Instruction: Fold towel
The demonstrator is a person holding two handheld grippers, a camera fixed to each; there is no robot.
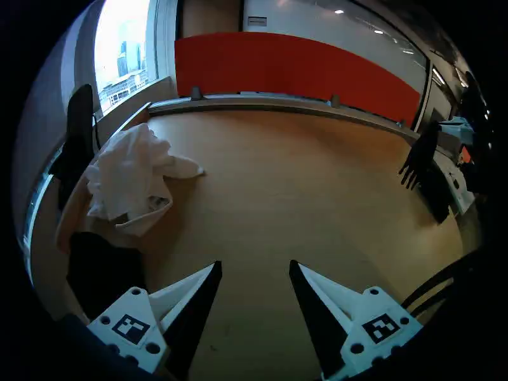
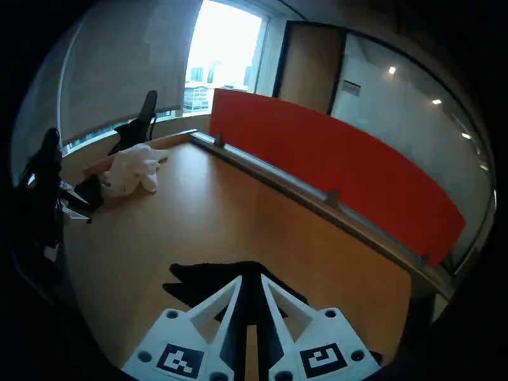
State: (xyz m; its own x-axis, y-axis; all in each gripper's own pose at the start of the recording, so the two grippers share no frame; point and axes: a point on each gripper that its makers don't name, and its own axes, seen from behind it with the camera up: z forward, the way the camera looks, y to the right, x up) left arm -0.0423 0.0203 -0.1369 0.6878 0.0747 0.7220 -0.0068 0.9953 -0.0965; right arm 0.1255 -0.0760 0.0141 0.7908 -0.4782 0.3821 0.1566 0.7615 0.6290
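Towel: white, crumpled in a heap [image 1: 136,178] on the tabletop [image 1: 286,190], at 9 o'clock in the left gripper view and at 10 o'clock [image 2: 130,168] in the right gripper view.
Left gripper [image 1: 255,263]: fingers released, spread apart over bare wood, apart from the towel.
Right gripper [image 2: 252,278]: fingers clenched nearly together over a black cloth [image 2: 190,282]; I cannot tell if they pinch it.
Red screen [image 1: 286,66]: at 12 o'clock, along the far edge.
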